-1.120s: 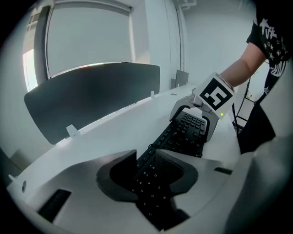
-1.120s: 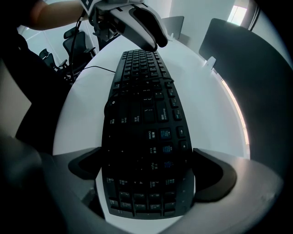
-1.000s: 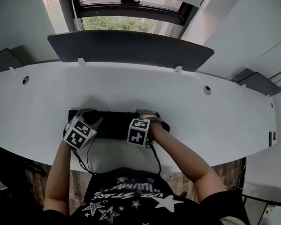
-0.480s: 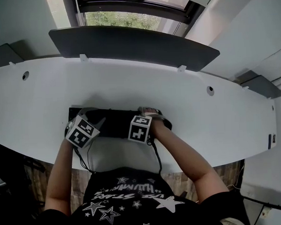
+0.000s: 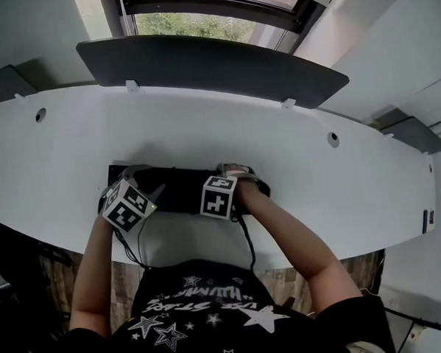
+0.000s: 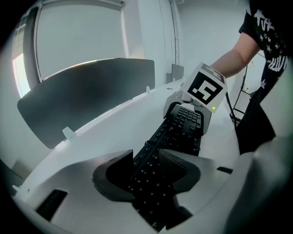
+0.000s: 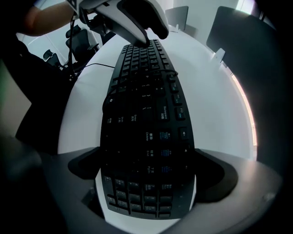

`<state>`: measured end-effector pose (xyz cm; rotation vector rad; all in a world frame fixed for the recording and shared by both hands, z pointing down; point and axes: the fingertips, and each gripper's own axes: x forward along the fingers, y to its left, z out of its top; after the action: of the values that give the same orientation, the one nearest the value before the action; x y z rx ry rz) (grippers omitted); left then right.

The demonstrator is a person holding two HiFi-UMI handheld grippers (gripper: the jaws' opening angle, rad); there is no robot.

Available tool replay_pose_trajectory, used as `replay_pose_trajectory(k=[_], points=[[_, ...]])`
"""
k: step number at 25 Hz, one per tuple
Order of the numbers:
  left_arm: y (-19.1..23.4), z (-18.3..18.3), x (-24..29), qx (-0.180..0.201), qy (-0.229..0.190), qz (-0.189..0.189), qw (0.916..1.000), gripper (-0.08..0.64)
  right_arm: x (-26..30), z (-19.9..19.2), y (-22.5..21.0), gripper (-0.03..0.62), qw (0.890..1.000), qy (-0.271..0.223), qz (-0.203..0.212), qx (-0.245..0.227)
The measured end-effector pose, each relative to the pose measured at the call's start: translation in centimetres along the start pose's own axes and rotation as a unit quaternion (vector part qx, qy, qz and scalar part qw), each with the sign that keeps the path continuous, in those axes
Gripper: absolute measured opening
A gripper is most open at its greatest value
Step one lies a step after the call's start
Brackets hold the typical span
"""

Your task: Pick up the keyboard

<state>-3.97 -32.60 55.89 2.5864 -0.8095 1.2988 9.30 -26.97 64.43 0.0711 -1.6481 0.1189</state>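
Two grippers work one black keyboard (image 5: 178,190), which lies along the near edge of the white desk (image 5: 292,142). Left gripper (image 6: 147,170): jaws have just been opening and stand spread either side of the keyboard's left end. Right gripper (image 7: 149,167): jaws clamped across the right end, pads on both long edges.

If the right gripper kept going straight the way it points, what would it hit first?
The right gripper points down with the keyboard between its jaws, so probably the keyboard, then the white desk beneath.
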Motion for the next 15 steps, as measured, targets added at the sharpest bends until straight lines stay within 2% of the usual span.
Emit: replay_pose_trajectory(k=[4,9,15], points=[[0.2,0.2,-0.4,-0.002,-0.005,0.006,1.0,0.17,-0.4,0.0,0.0,0.583,0.999,-0.01,-0.036,-0.003],[0.1,0.3,-1.6,-0.004,-0.015,0.016,0.9998,0.17,-1.2,0.1,0.5,0.583,0.995,-0.01,-0.101,-0.007],[-0.2,0.2,-3.2,0.018,-0.016,0.021,0.9995,0.176,-2.5,0.3,0.7,0.58,0.978,-0.024,-0.207,-0.016]])
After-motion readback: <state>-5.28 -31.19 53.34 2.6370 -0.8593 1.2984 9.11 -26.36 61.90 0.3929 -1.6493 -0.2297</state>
